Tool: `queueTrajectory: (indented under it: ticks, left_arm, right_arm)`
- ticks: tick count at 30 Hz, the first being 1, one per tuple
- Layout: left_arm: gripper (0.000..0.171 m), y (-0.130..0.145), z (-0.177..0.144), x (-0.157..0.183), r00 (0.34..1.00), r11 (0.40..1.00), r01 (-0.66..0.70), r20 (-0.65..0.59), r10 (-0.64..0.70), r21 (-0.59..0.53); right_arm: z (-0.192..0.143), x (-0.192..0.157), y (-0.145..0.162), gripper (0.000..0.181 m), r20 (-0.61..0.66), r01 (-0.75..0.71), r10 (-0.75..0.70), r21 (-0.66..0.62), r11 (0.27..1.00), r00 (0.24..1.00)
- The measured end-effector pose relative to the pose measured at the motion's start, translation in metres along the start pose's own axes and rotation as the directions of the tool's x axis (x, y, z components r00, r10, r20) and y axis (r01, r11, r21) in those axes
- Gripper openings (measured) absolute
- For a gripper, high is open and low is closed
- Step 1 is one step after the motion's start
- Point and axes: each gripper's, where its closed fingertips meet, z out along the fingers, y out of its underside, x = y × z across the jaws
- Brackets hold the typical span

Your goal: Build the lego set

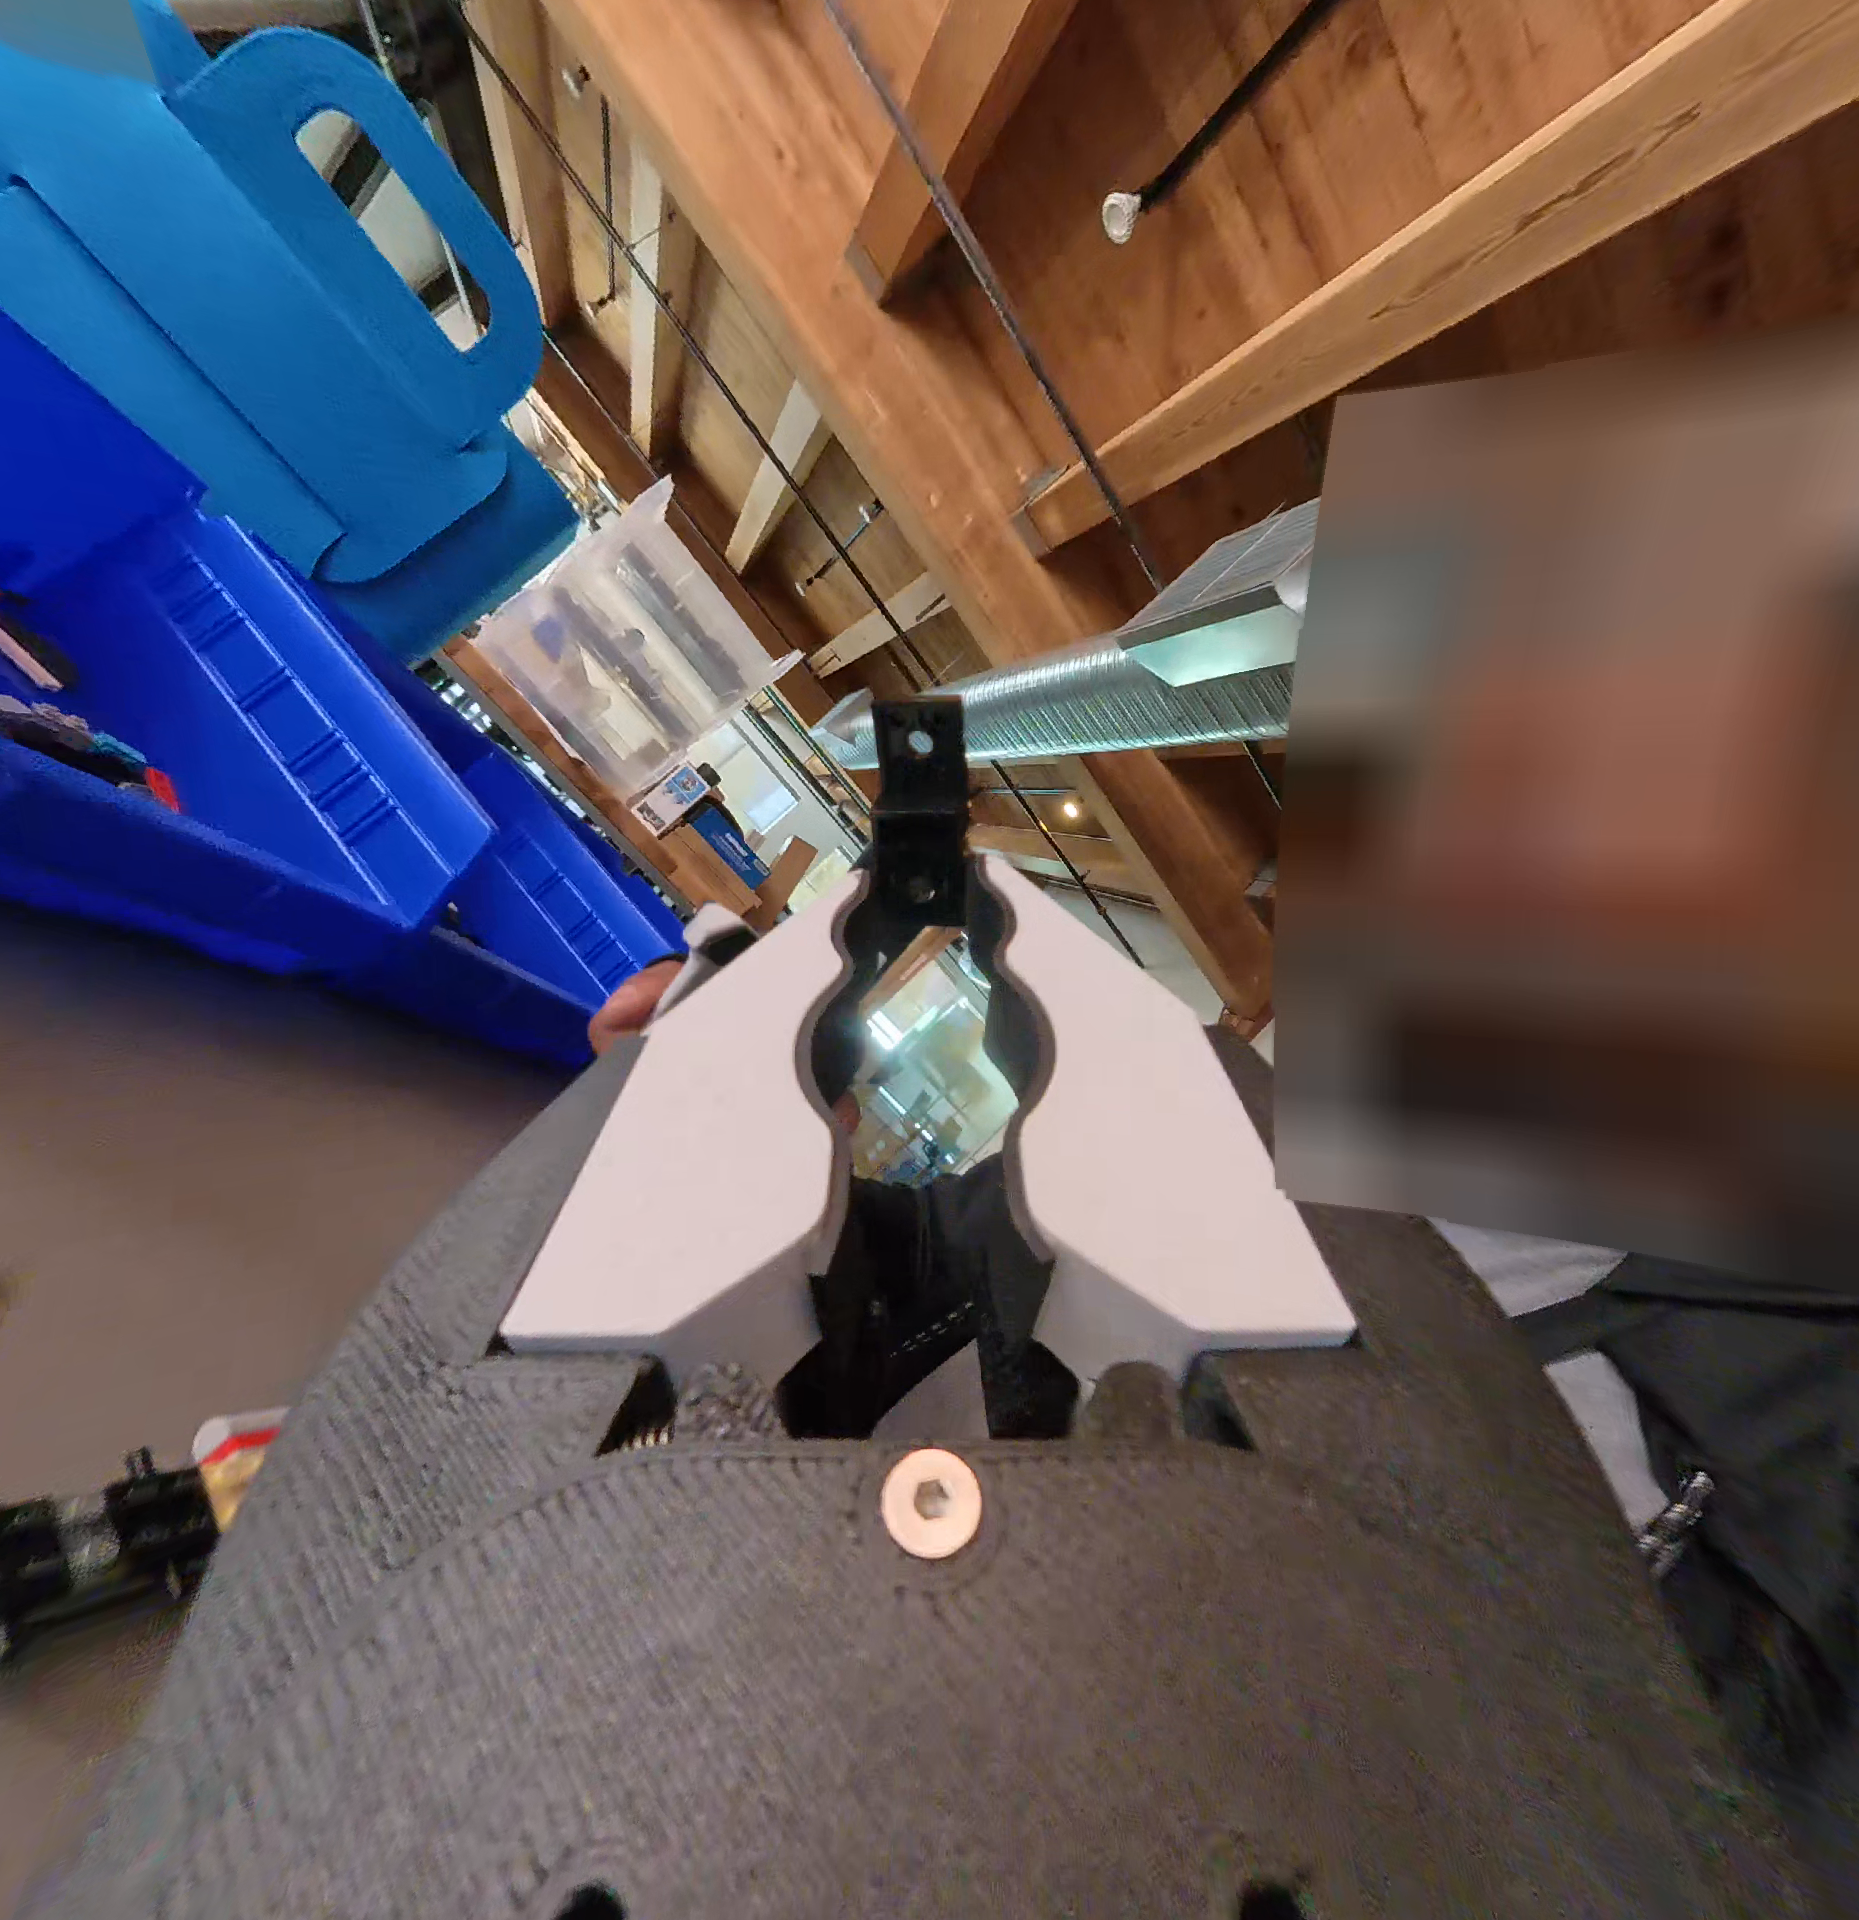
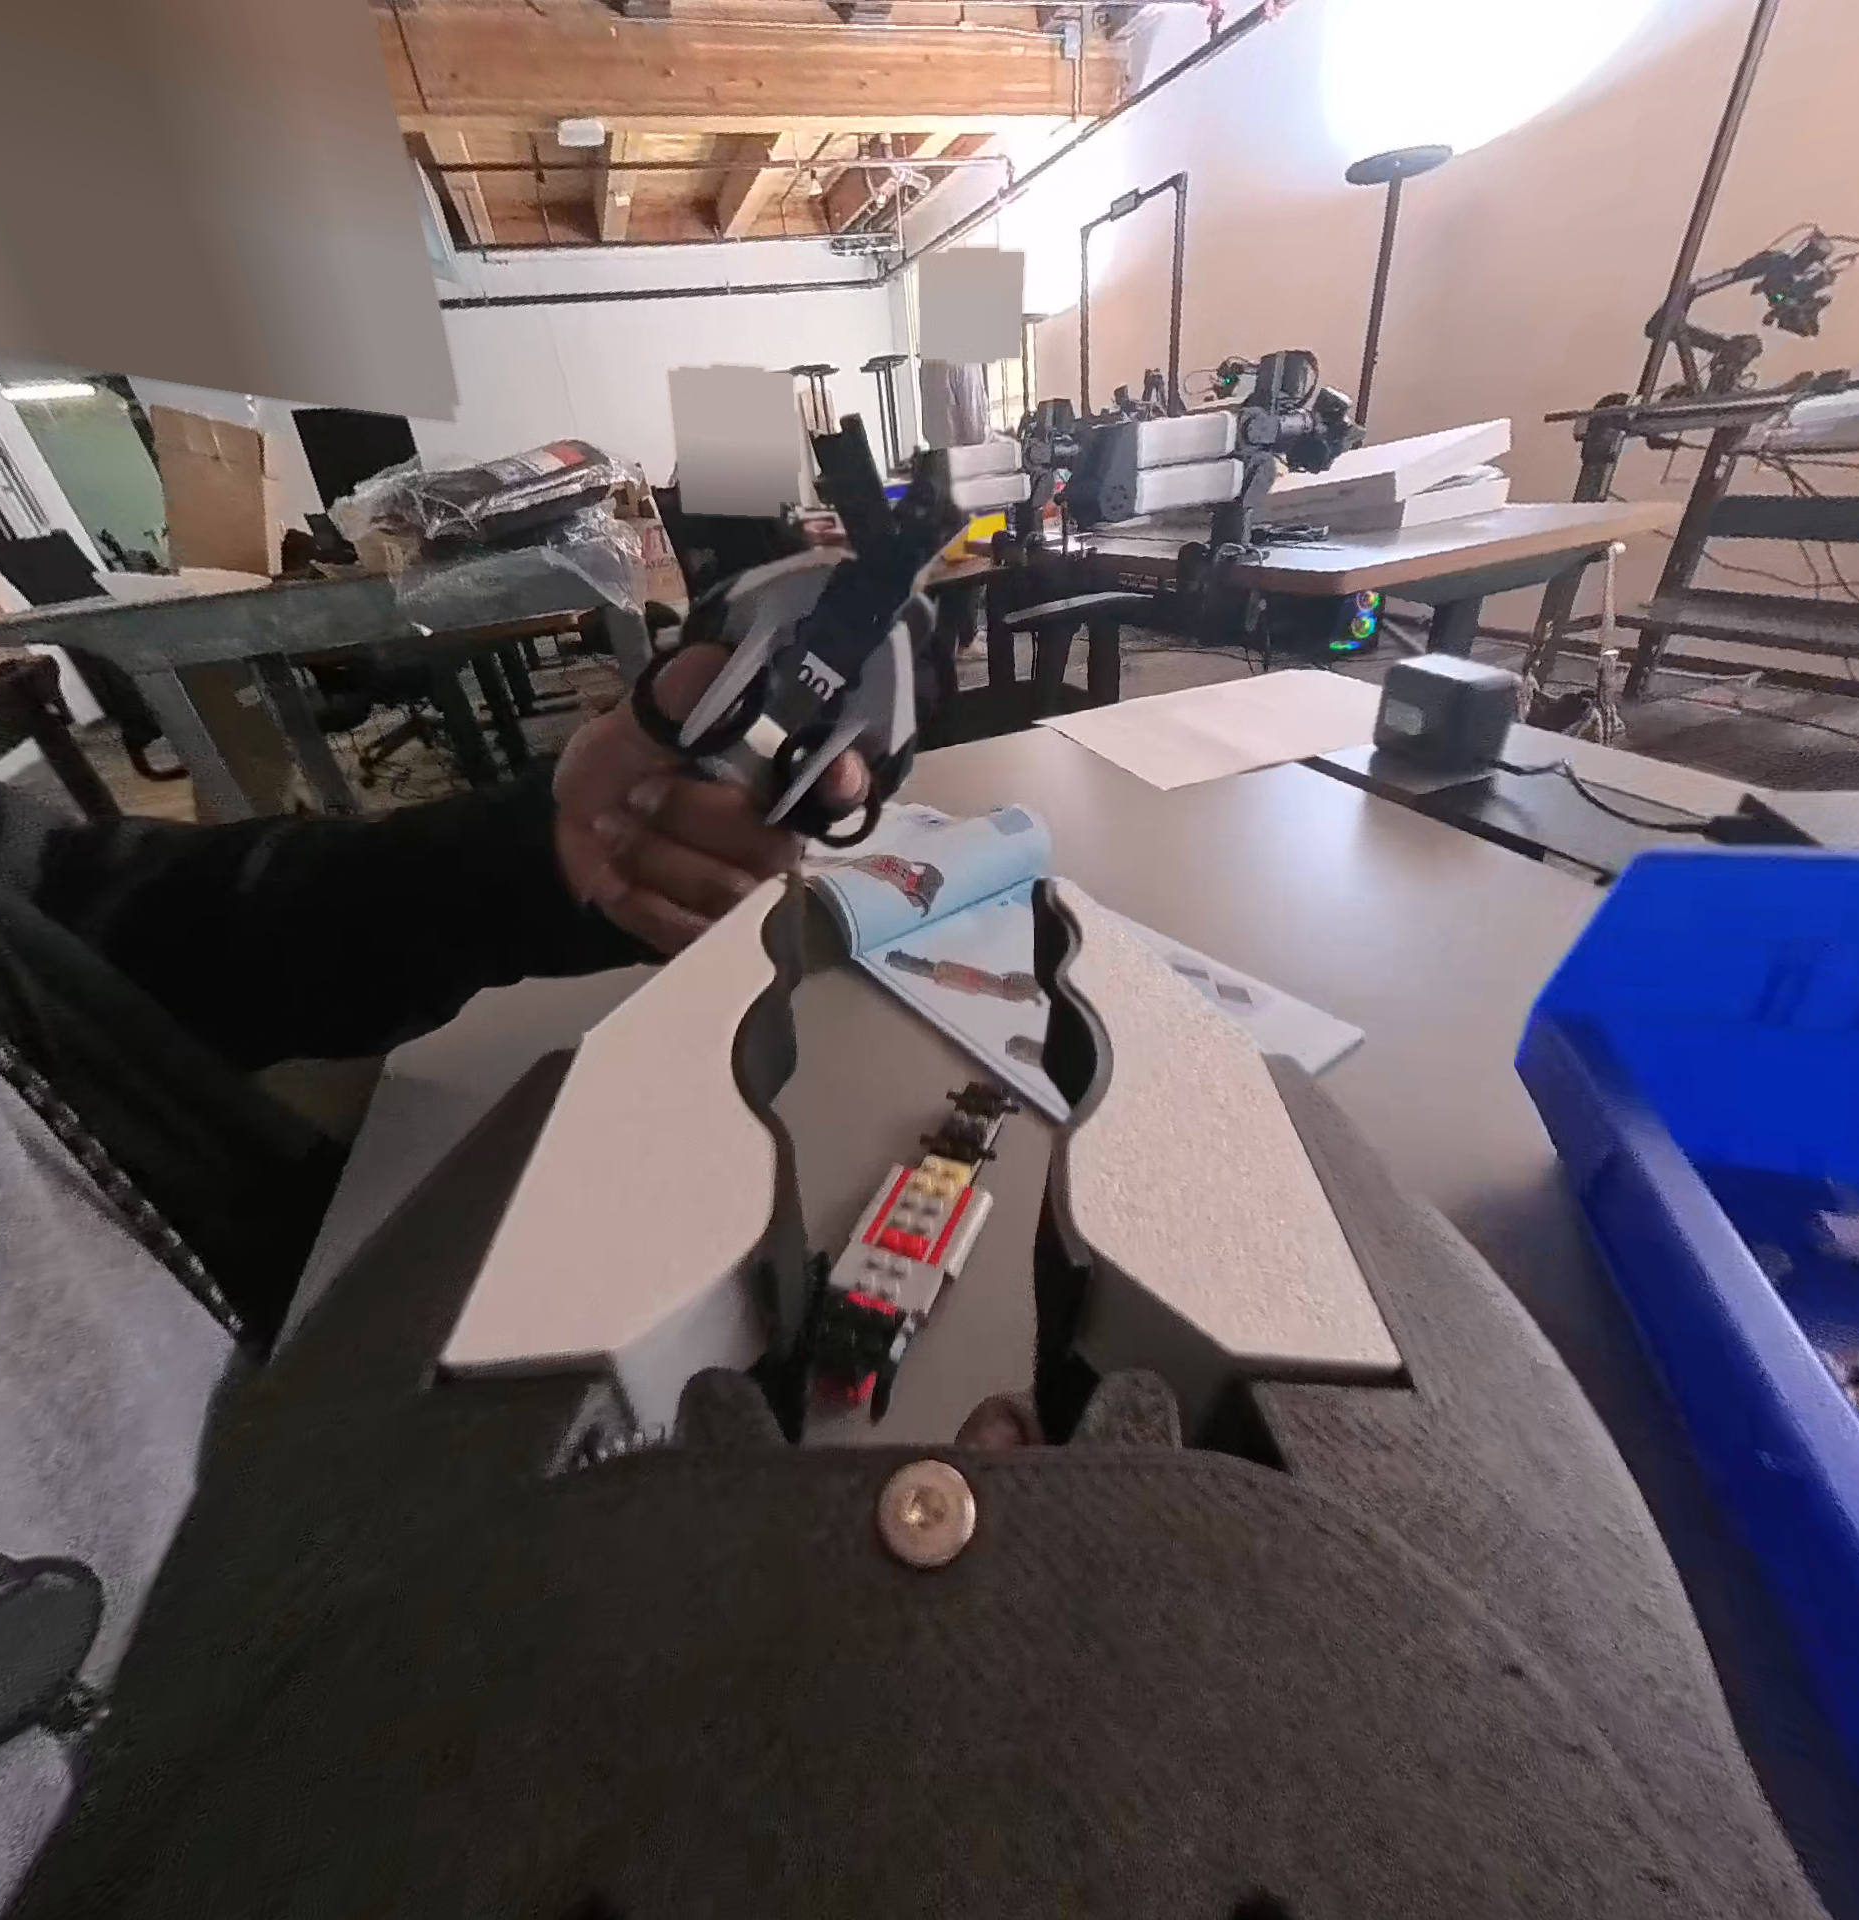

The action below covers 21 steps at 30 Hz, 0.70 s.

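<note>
My left gripper [image 1: 920,883] is raised, tilted up toward the ceiling, and shut on a small black lego piece [image 1: 917,810] that sticks out past its fingertips. It also shows in the right wrist view [image 2: 868,566], held up in a hand above the table, with the black piece [image 2: 850,457] at its tip. My right gripper [image 2: 920,904] is open and empty above the table. Below it, between its fingers, a long grey, red and black lego build [image 2: 914,1236] lies on the table. The build's dark end also shows in the left wrist view [image 1: 73,1538].
An open instruction booklet [image 2: 956,894] lies just beyond the build. A blue parts bin [image 2: 1725,1143] stands at the right; blue bins [image 1: 281,727] show in the left wrist view. A white sheet [image 2: 1216,727] and a small black box [image 2: 1444,707] lie farther back. The gap from one gripper's tips to the other's is roughly 9 cm.
</note>
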Motion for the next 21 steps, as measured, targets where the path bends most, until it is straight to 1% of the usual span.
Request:
queueTrajectory:
  ticks: [2,4,7,10,13,15,18,21]
  left_arm:
    - [0.017,0.001,-0.013,0.003,1.000,1.000,-0.012,0.013,0.012,0.006]
    - [0.016,0.007,-0.025,0.000,0.997,1.000,-0.029,0.067,0.030,-0.002]
    - [0.015,0.032,-0.044,-0.015,0.973,0.995,-0.055,0.219,0.072,-0.083]
    - [0.016,0.058,-0.060,-0.025,0.945,0.986,-0.045,0.312,0.094,-0.161]
    - [0.016,0.072,-0.070,-0.031,0.925,0.976,-0.042,0.361,0.120,-0.216]
    - [0.016,0.076,-0.075,-0.036,0.908,0.965,-0.048,0.390,0.150,-0.258]
    - [0.016,0.078,-0.075,-0.037,0.909,0.956,-0.050,0.383,0.164,-0.290]
    - [0.016,0.079,-0.074,-0.040,0.916,0.953,-0.023,0.376,0.141,-0.301]
  right_arm:
    - [0.014,-0.002,-0.003,0.047,0.008,0.017,-0.017,-0.009,1.000,1.000]
    - [0.026,-0.005,-0.002,0.047,0.019,0.030,-0.030,-0.026,0.999,0.999]
    - [0.038,-0.008,0.006,0.047,0.035,0.047,-0.045,-0.062,0.997,0.998]
    - [0.048,-0.011,0.019,0.046,0.071,0.045,-0.038,-0.100,0.994,0.997]
    - [0.056,-0.019,0.031,0.046,0.142,0.065,-0.045,-0.143,0.988,0.989]
    - [0.062,-0.024,0.037,0.046,0.189,0.101,-0.068,-0.175,0.979,0.980]
    - [0.068,-0.030,0.043,0.046,0.251,0.145,-0.090,-0.206,0.968,0.964]
    - [0.070,-0.036,0.044,0.046,0.308,0.149,-0.078,-0.216,0.965,0.948]
